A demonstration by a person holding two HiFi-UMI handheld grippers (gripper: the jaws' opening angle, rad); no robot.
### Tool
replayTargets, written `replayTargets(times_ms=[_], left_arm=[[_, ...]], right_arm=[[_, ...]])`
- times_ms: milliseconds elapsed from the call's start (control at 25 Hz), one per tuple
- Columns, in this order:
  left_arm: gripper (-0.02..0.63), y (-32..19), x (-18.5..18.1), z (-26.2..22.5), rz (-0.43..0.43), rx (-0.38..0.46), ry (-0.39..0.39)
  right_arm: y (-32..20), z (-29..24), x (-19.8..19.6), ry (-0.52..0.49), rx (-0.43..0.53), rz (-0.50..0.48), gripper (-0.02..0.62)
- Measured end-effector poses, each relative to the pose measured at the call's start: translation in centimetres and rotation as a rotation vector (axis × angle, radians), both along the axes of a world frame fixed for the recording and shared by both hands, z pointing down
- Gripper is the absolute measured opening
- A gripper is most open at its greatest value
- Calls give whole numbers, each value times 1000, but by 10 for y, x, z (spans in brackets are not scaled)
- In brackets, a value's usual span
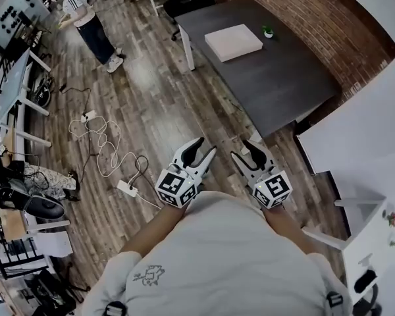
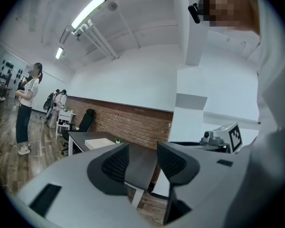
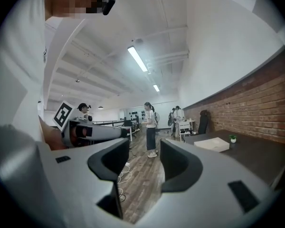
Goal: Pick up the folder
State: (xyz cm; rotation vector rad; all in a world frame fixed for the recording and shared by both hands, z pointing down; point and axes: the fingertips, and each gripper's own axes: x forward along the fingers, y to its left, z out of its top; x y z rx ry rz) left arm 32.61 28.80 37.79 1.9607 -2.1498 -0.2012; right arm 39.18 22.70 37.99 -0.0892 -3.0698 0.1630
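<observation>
The folder (image 1: 233,42) is a flat white slab lying on the dark grey table (image 1: 283,78), far ahead of both grippers. It also shows in the left gripper view as the folder (image 2: 99,142) and in the right gripper view as the folder (image 3: 212,144). My left gripper (image 1: 204,148) and right gripper (image 1: 247,151) hang side by side close to my chest, over the wooden floor just short of the table's near corner. The left gripper (image 2: 142,163) stands open with nothing between its fingers. The right gripper (image 3: 145,163) is open too, and holds nothing.
A small potted plant (image 1: 268,31) stands beside the folder. White cables and a power strip (image 1: 126,188) lie on the floor to the left. A person (image 1: 85,18) stands at the far left. A black chair (image 1: 184,4) sits behind the table; a white desk (image 1: 362,143) is on the right.
</observation>
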Motion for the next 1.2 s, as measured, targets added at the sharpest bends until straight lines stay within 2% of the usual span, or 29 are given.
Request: replayTargets(times_ms=[320, 640, 920, 1200], left_arm=[[193, 25, -69, 1, 31, 0, -3], [195, 56, -110, 5, 66, -3, 9], [195, 77, -143, 14, 13, -10, 19], [195, 75, -167, 18, -36, -9, 43]], right_arm=[[35, 2, -80, 13, 0, -34, 228], [61, 13, -144, 32, -34, -53, 239], [82, 14, -179, 48, -22, -108, 241], [79, 22, -207, 56, -43, -162, 242]])
